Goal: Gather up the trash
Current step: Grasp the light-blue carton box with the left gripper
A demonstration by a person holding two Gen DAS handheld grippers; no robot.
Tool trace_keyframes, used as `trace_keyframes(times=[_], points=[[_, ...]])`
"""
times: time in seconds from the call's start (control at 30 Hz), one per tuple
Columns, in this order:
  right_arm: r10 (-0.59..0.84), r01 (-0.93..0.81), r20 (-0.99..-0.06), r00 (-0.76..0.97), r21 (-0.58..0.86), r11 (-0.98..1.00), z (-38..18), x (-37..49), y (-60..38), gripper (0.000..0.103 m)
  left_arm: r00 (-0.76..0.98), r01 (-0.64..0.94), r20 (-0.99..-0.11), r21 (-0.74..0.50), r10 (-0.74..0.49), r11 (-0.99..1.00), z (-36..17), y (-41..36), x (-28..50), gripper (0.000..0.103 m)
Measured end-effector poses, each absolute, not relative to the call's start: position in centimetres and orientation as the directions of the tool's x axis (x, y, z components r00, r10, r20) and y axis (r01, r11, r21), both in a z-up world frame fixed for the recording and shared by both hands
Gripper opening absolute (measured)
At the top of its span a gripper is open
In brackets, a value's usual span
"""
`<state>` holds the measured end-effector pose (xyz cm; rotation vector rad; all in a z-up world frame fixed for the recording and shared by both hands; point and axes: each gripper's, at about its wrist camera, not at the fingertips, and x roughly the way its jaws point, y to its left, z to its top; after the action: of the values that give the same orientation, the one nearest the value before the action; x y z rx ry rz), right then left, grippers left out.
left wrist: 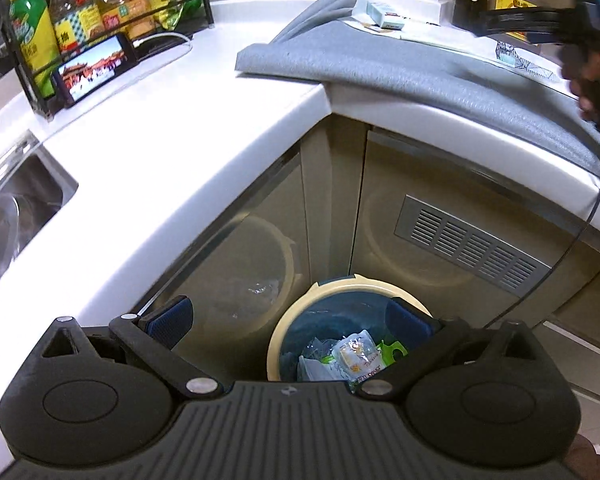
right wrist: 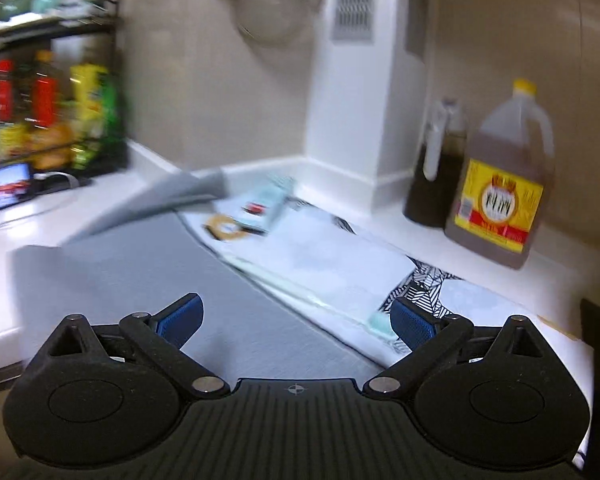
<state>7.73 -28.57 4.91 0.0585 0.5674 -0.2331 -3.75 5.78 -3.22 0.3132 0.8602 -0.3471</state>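
A round cream-rimmed trash bin (left wrist: pixel 296 308) with a dark liner stands on the floor in the cabinet corner; clear and green wrappers (left wrist: pixel 356 356) lie inside. My left gripper (left wrist: pixel 290 320) is open and empty, high above the bin. My right gripper (right wrist: pixel 296 318) is open and empty above the grey mat (right wrist: pixel 160 280) on the counter; it also shows at the top right of the left wrist view (left wrist: pixel 512 20). A small pale blue box (right wrist: pixel 262 204) and a round brown-ringed piece (right wrist: pixel 224 228) lie on the far end of a white patterned cloth (right wrist: pixel 332 264). The box also shows in the left wrist view (left wrist: pixel 384 14).
A big brown jug (right wrist: pixel 500 184) and a dark bottle (right wrist: pixel 436 164) stand at the back right. A black rack of bottles (left wrist: pixel 80 20) and a lit phone (left wrist: pixel 96 68) stand on the white counter (left wrist: pixel 180 152). A steel sink (left wrist: pixel 16 208) is at left. Cabinet doors with a vent (left wrist: pixel 468 244) stand behind the bin.
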Motion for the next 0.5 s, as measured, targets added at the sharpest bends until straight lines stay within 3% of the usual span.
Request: trace_keyframes(times=[0.17, 0.37, 0.43, 0.47, 0.5], points=[[-0.131, 0.225, -0.633, 0.763, 0.070, 0.972, 2.5, 12.6, -30.2, 0.100, 0.600, 0.428, -0.783, 0.141, -0.164, 0.893, -2.0, 4.7, -2.7, 0.103], [-0.060, 0.213, -0.660, 0.749, 0.154, 0.965, 0.1, 16.5, -31.9, 0.094, 0.609, 0.452, -0.773, 0.156, -0.177, 0.878, 0.3, 2.2, -0.5, 0.103], [-0.096, 0.208, -0.641, 0.761, 0.102, 0.973, 0.0, 16.7, -31.5, 0.063, 0.622, 0.461, -0.761, 0.166, -0.185, 0.872, 1.2, 1.0, 0.6, 0.103], [-0.115, 0.211, -0.638, 0.761, 0.076, 0.975, 0.1, 16.6, -31.4, 0.055, 0.632, 0.461, -0.751, 0.167, -0.190, 0.871, 1.7, 0.3, 1.3, 0.103], [-0.125, 0.216, -0.635, 0.762, 0.067, 0.974, 0.1, 16.4, -31.5, 0.040, 0.640, 0.462, -0.742, 0.165, -0.199, 0.871, 2.3, -0.4, 2.0, 0.103]])
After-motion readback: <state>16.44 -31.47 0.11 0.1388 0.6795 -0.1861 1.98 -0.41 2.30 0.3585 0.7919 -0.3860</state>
